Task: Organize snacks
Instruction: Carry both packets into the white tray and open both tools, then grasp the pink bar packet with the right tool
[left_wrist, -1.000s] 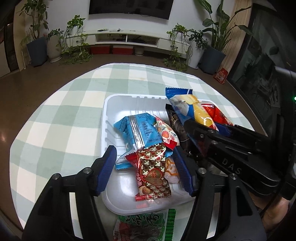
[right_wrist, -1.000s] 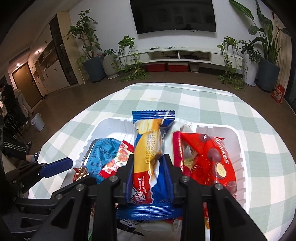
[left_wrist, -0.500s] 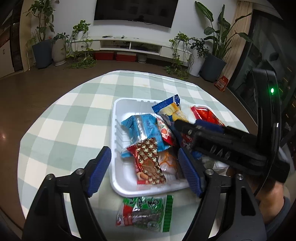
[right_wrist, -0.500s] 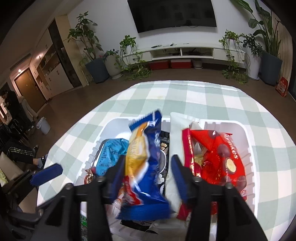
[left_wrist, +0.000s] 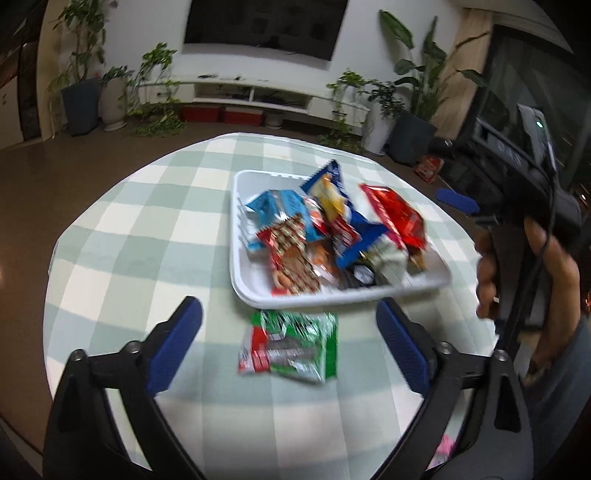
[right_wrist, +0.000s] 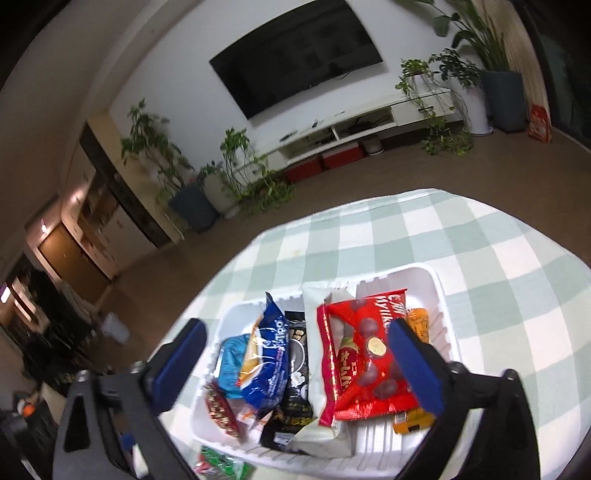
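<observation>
A: Grippers first: how are they sitting?

B: The left hand-held gripper (left_wrist: 288, 334) is tilting down over the tabletop (left_wrist: 140, 236), its blue pads spread wide, having just been opening, with nothing between them. The right hand-held gripper (right_wrist: 295, 363) is also gaping wide after just opening, gripping nothing. A hand (left_wrist: 491, 266) is wrapping around its black handle.

A: And the snacks, counting outward?

B: One green crinkly packet (left_wrist: 291, 347) is lying flat on the checked cloth just in front of the tray. One white tray (left_wrist: 236, 229), ribbed inside with rounded corners, is holding the rest. The pile is overlapping too much for an exact count, but I am seeing one glossy red bag (right_wrist: 364, 365), one blue and yellow wrapper (right_wrist: 264, 363) standing on edge, one light-blue packet (left_wrist: 275, 206) and one black packet (right_wrist: 297, 373).
</observation>
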